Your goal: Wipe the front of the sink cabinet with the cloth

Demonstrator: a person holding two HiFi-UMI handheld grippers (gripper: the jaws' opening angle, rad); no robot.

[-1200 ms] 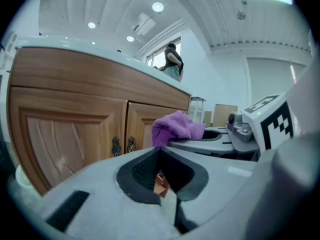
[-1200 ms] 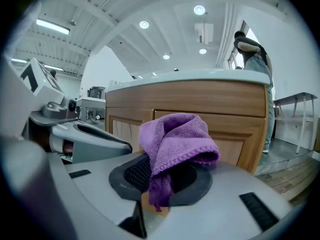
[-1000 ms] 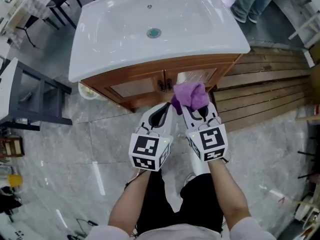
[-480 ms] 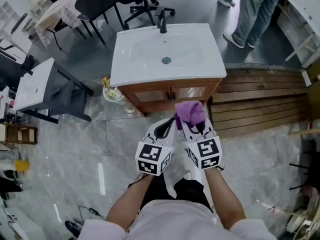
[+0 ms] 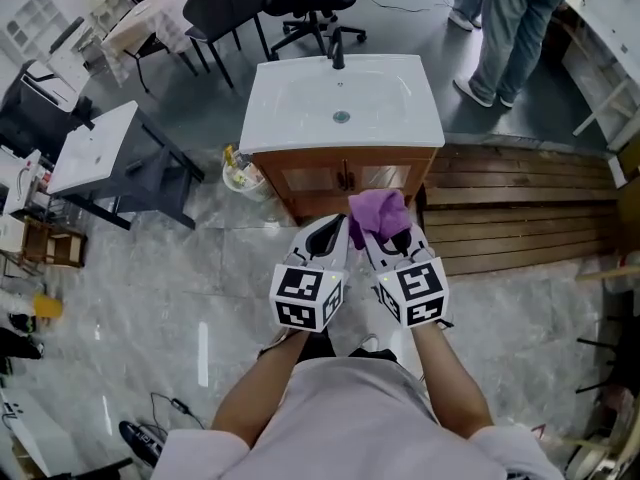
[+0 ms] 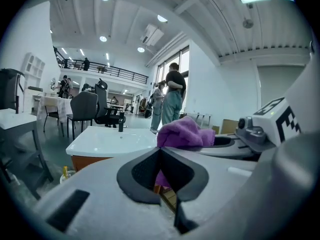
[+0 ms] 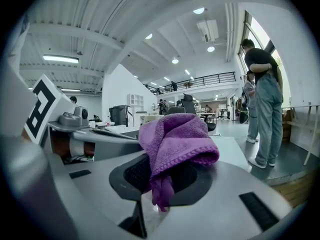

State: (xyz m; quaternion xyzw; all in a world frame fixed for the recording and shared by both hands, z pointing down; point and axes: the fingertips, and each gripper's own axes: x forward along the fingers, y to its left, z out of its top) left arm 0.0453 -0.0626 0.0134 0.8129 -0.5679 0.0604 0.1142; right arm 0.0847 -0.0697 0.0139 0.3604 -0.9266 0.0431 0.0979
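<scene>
My right claw point(image 5: 388, 236) is clamped on the purple cloth point(image 5: 378, 212), held short of the wooden sink cabinet point(image 5: 320, 180). My left claw point(image 5: 330, 233) is closed, empty. A pail point(image 5: 236, 178) beside the cabinet holds a bottle.

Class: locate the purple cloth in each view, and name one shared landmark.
Head view: cloth at centre, before the cabinet.
Left gripper view: right of centre, beyond the shut fingers.
Right gripper view: centre, pinched by the fingers.
Shared landmark: standing person in jeans.
</scene>
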